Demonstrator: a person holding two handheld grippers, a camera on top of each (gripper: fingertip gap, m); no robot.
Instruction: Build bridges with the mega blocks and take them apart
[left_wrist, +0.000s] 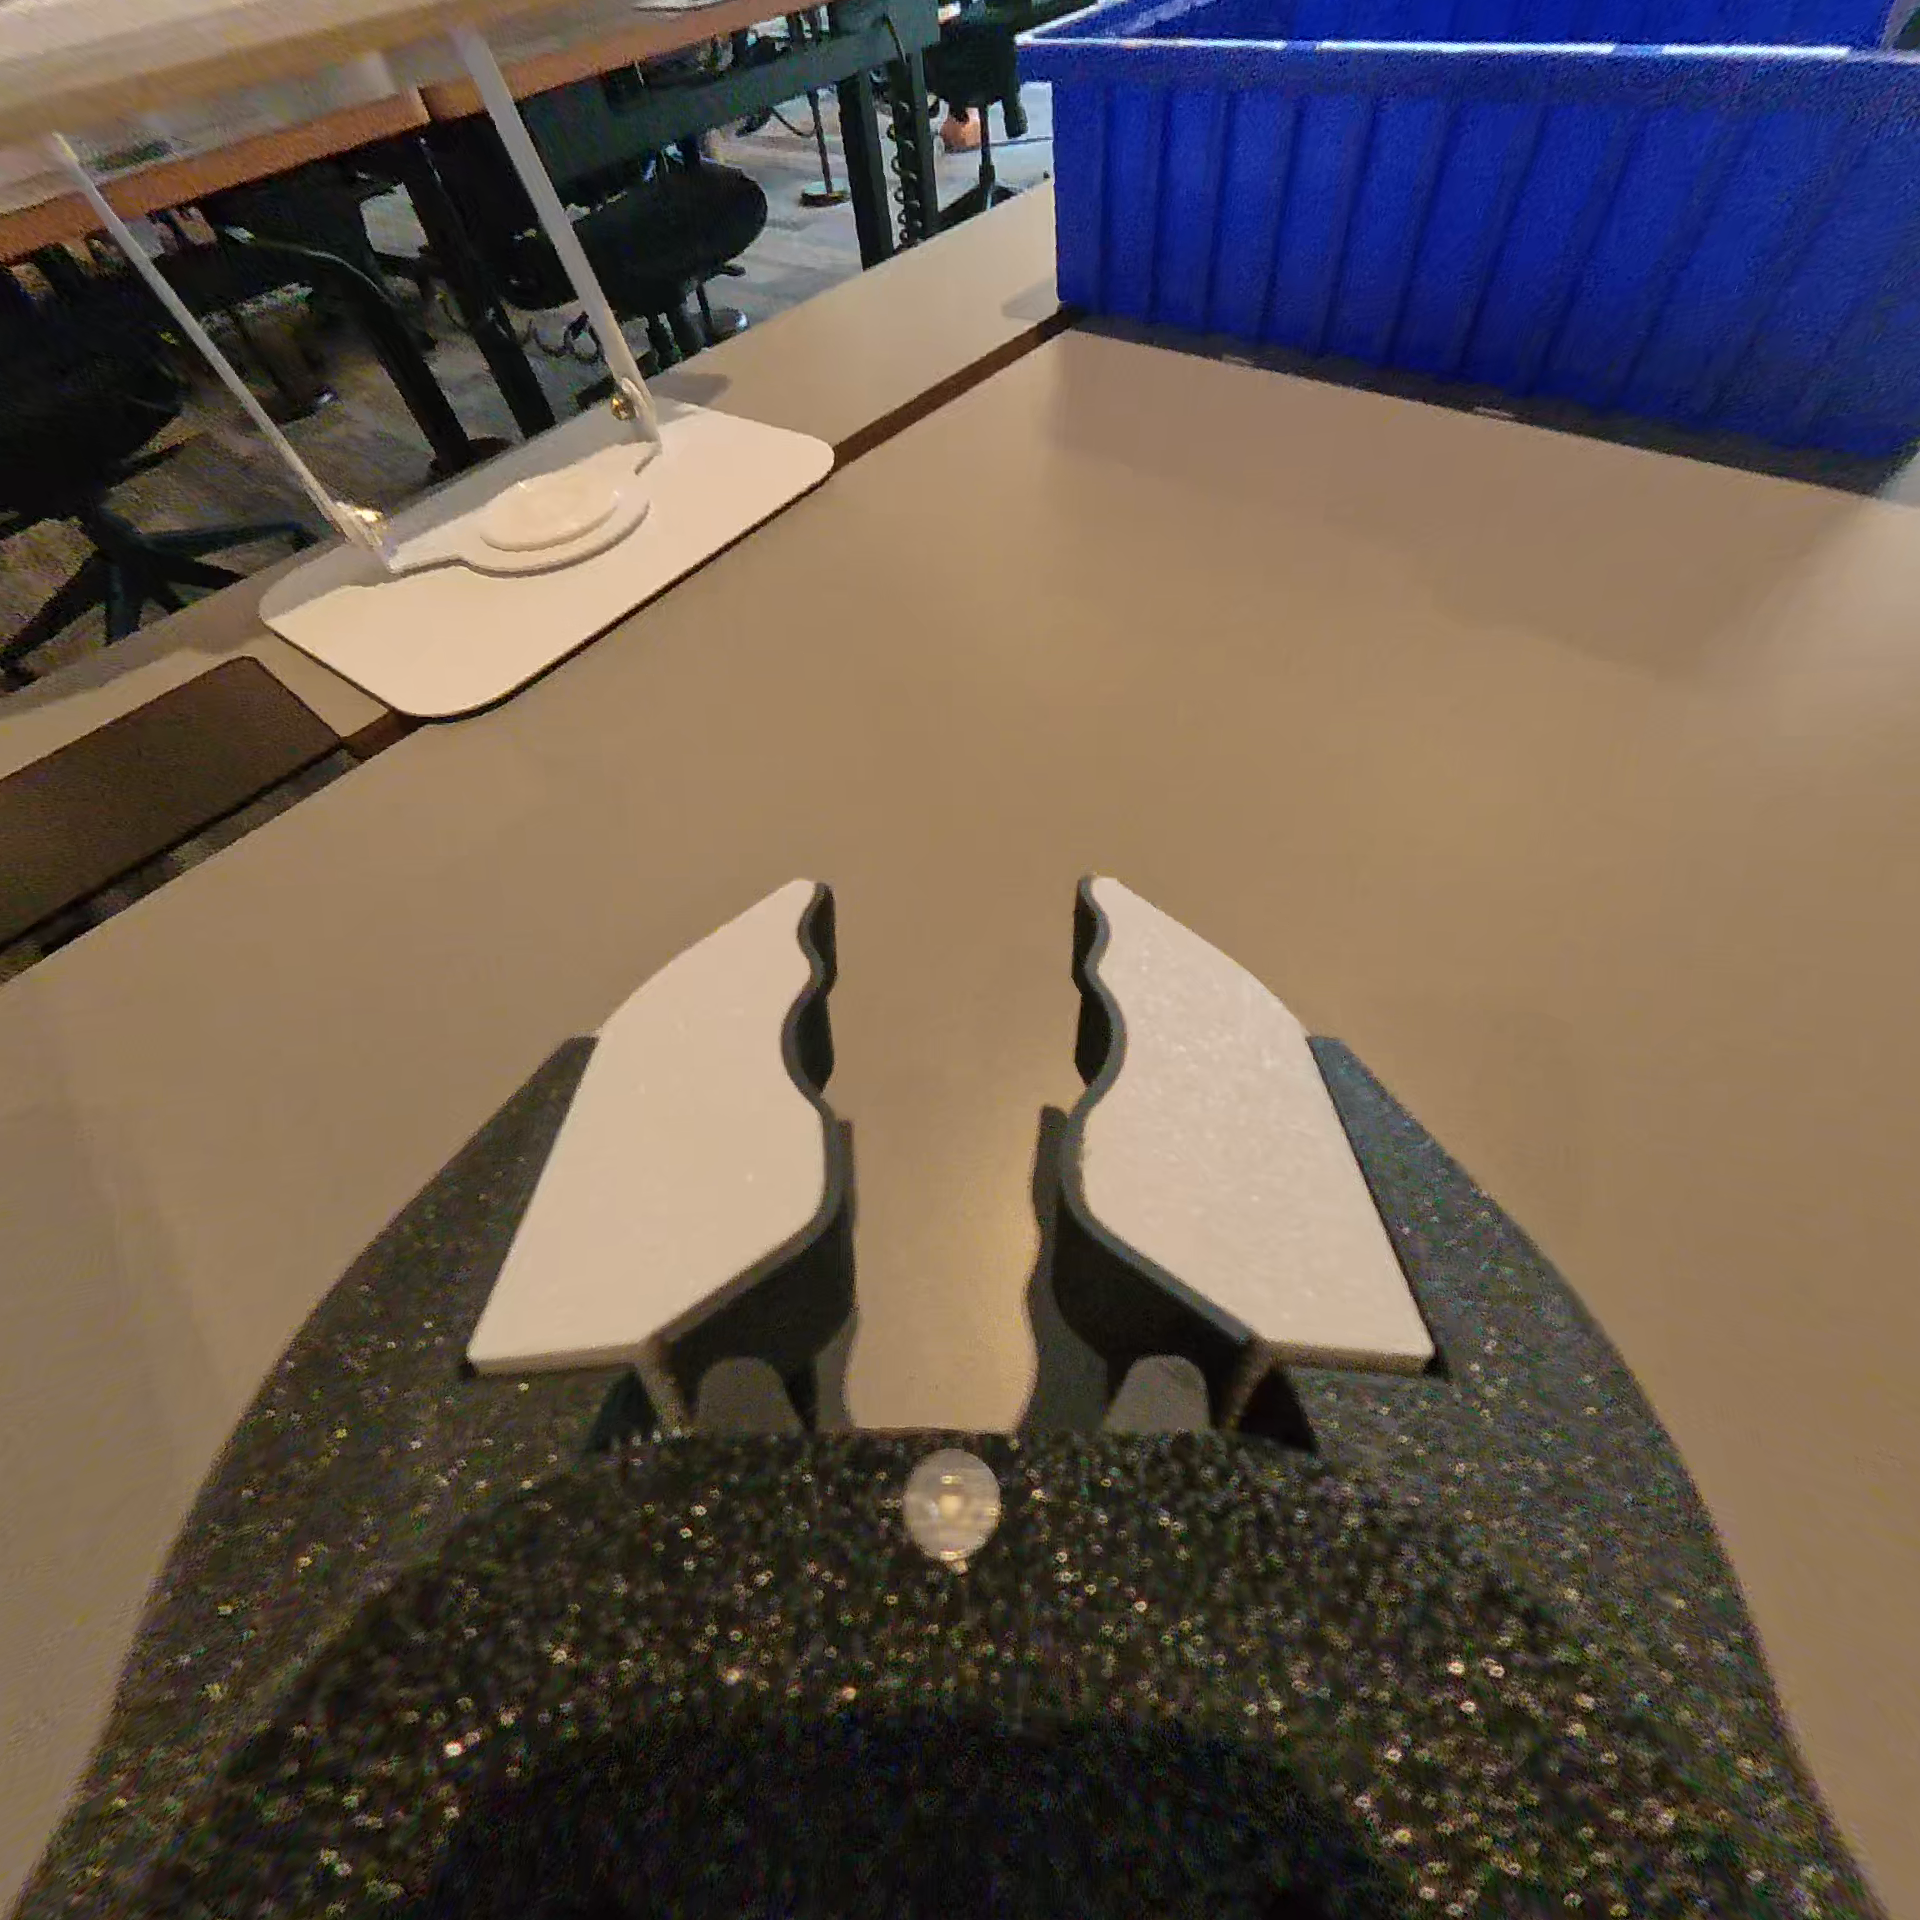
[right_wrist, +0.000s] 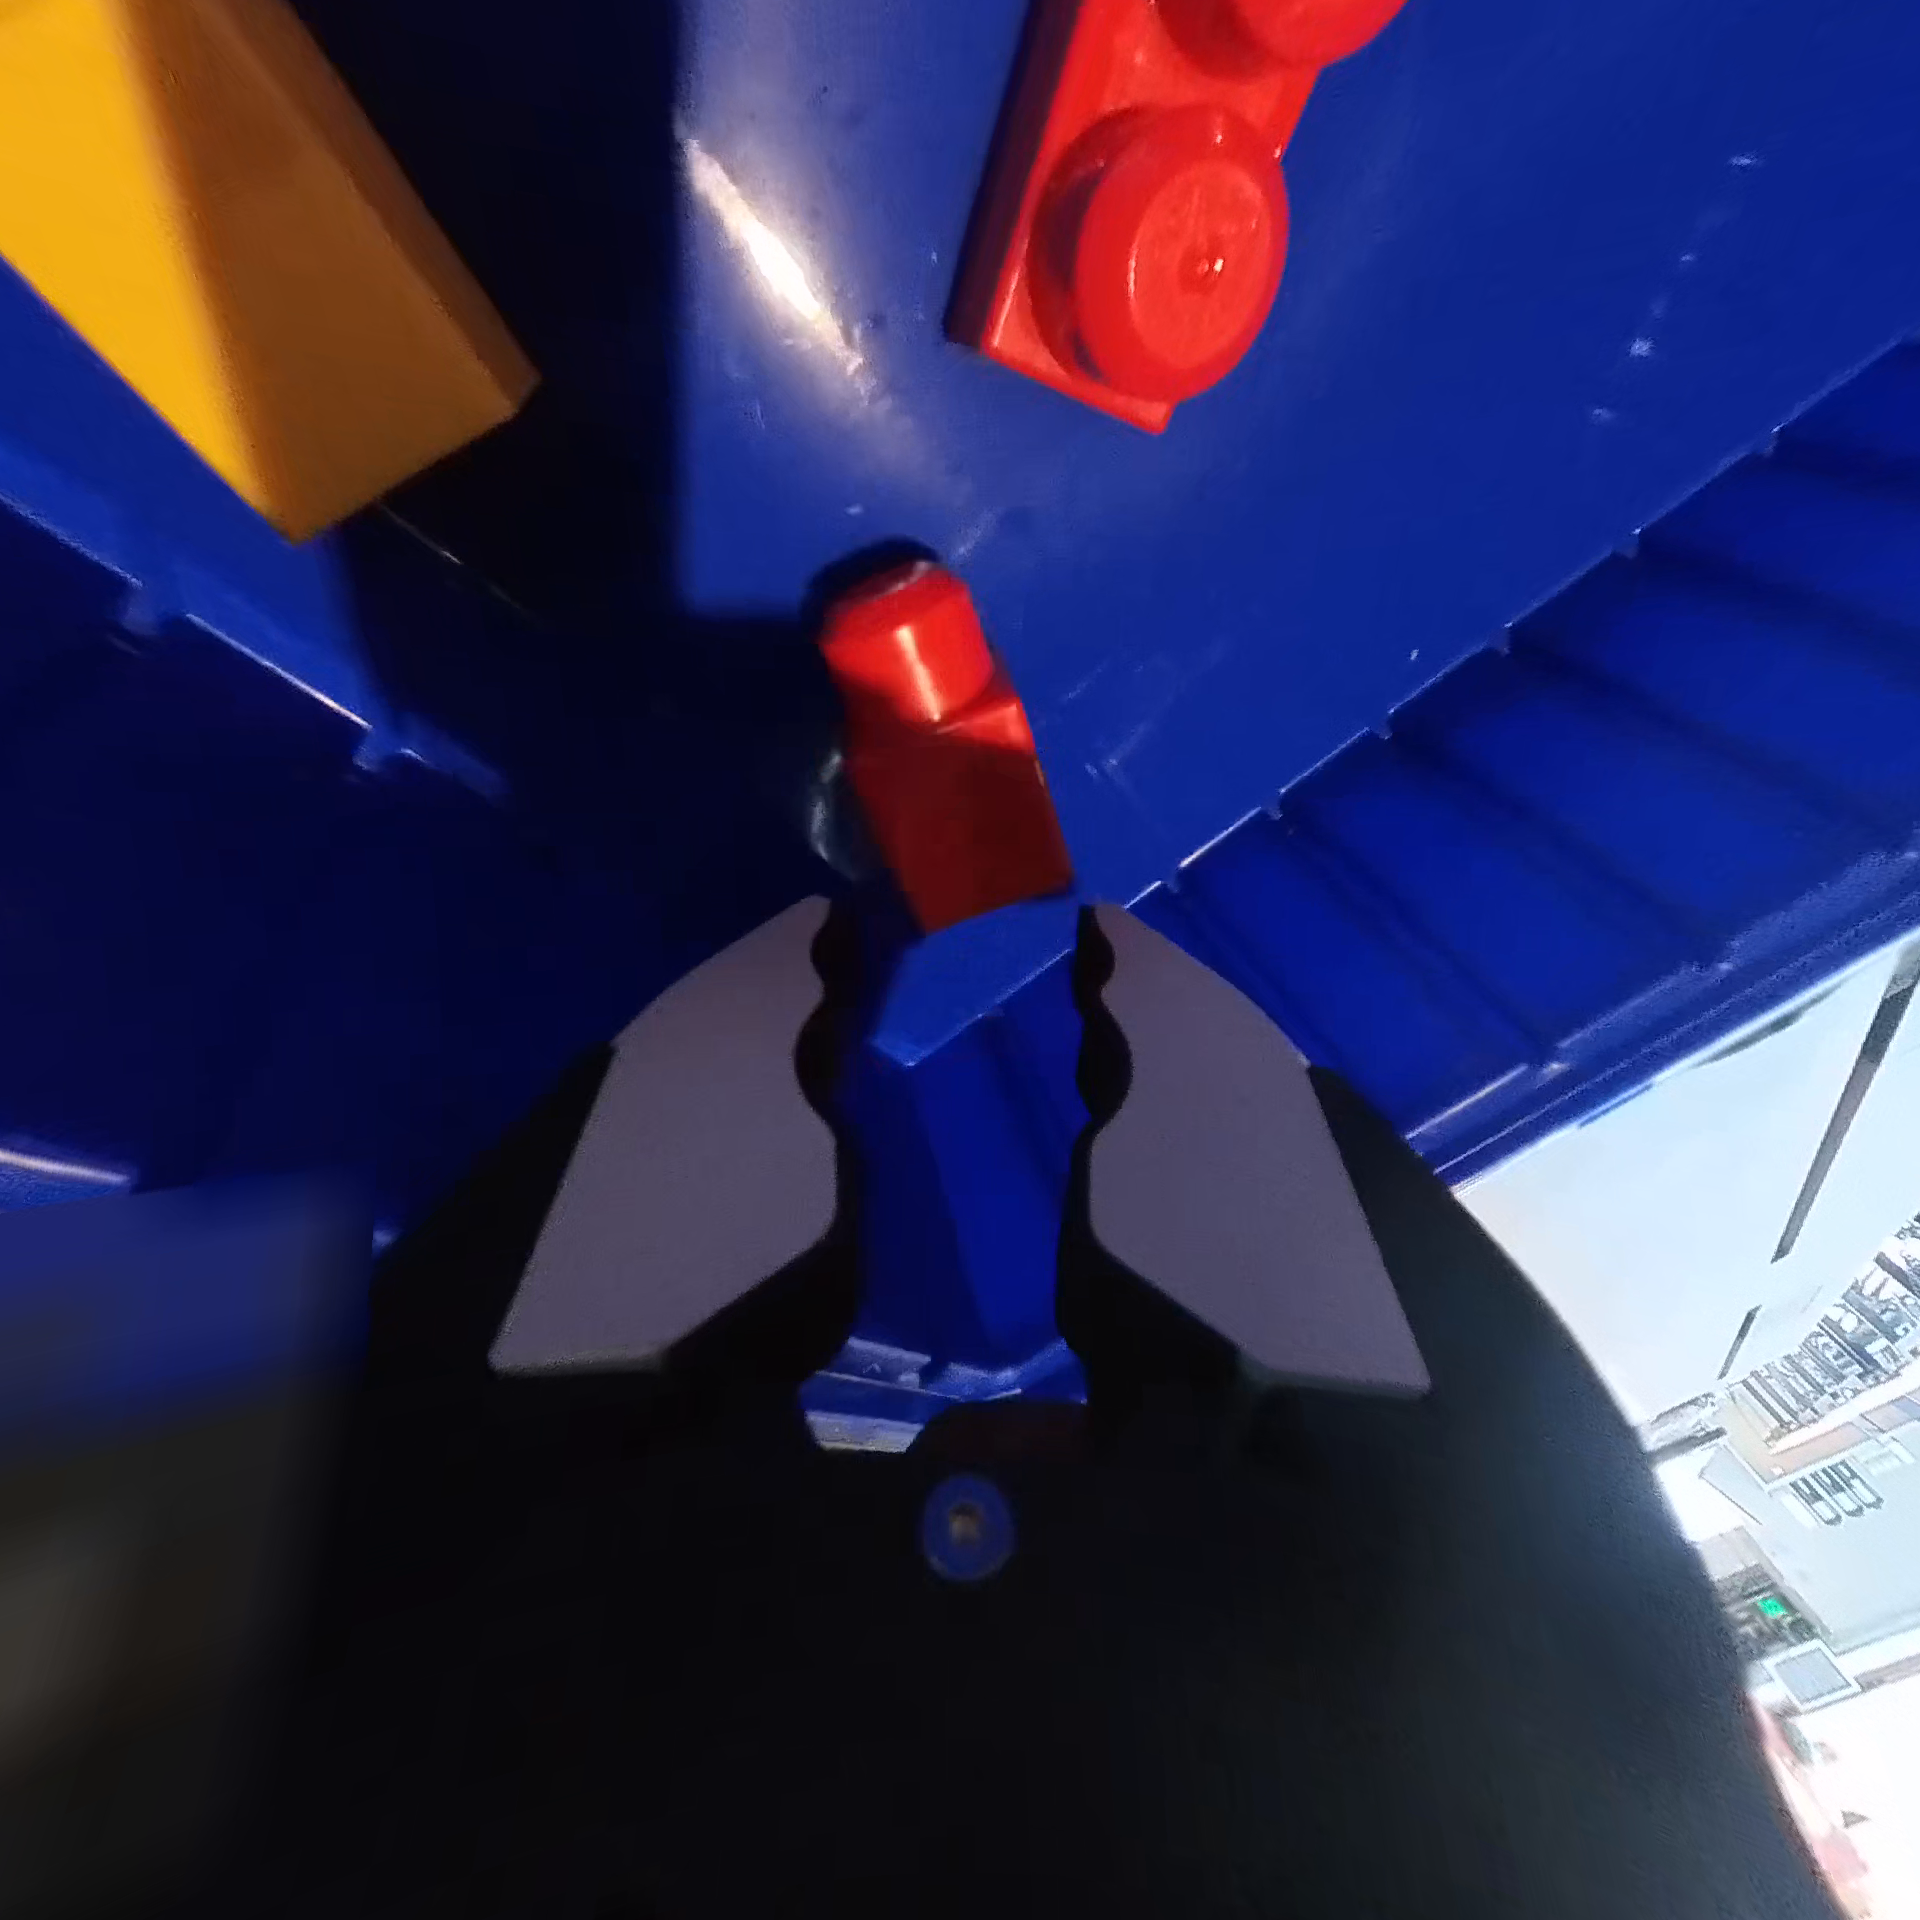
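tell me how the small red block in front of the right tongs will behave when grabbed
The small red block looks like glossy hard plastic, so probably rigid but somewhat slippery. Its flat sides suggest it won't roll. Being small and likely hollow, it should be light and may skid on the shiny blue bin floor if nudged.

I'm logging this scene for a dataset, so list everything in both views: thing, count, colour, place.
Bin: one, blue, far right on the table.
Table: one, beige, under the left gripper.
Stand: one, white base with clear uprights, far left on the table.
Office chairs: several, black, beyond the table.
Small block: one, red, on the bin floor just ahead of the right jaws.
Studded block: one, red, farther in.
Yellow block: one, upper left in the bin.
Left gripper: open, empty.
Right gripper: open, inside the bin.
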